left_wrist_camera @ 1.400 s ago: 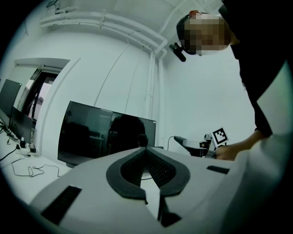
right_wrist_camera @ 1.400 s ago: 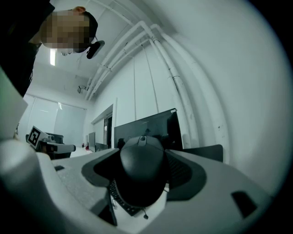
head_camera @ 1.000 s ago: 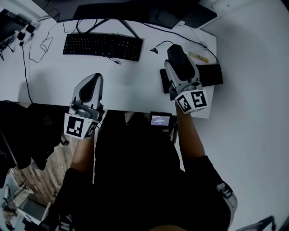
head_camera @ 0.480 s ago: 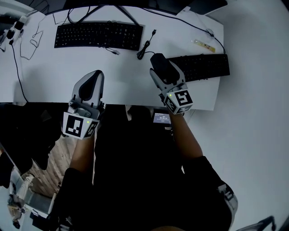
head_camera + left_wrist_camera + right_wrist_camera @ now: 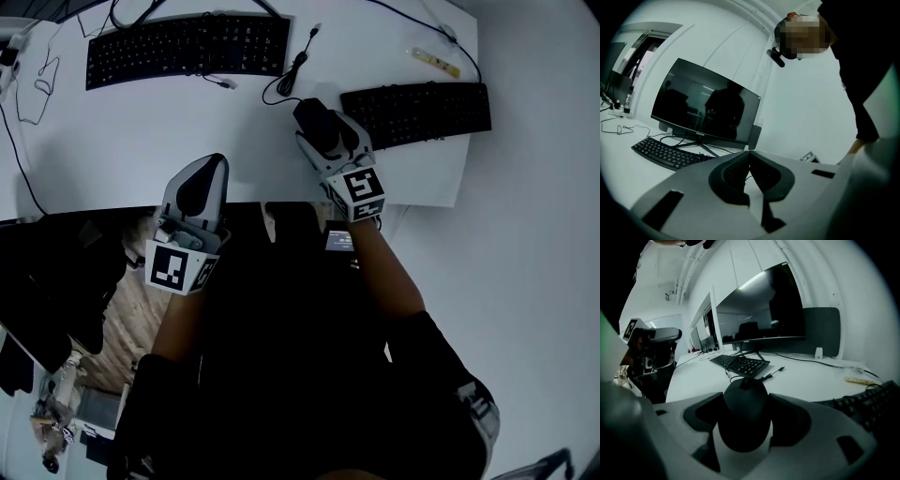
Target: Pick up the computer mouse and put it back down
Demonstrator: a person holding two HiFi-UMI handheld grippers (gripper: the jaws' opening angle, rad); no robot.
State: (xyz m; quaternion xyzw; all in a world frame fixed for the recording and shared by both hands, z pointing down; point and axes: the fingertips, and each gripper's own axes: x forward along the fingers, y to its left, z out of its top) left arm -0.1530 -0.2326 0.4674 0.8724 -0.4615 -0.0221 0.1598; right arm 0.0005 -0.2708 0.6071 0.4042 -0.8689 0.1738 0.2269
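Note:
A black computer mouse (image 5: 313, 120) sits between the jaws of my right gripper (image 5: 321, 129), over the white desk (image 5: 122, 141) just left of the right-hand keyboard (image 5: 417, 112). Seen in the right gripper view, the mouse (image 5: 743, 411) fills the gap, and the right gripper (image 5: 743, 404) is shut on its sides. The mouse cable (image 5: 289, 80) trails toward the back. My left gripper (image 5: 206, 169) hovers at the desk's front edge, away from the mouse. In its own view the left gripper (image 5: 749, 155) is shut with nothing held.
A second black keyboard (image 5: 183, 47) lies at the back left, in front of a dark monitor (image 5: 705, 105). A yellowish strip (image 5: 436, 61) lies at the back right. Thin cables (image 5: 37, 84) loop at the far left. A small lit device (image 5: 339, 239) sits below the desk edge.
My right gripper has carried the mouse left, from beside the right keyboard's near end to a spot nearer the desk's middle. The left gripper has stayed at the front edge.

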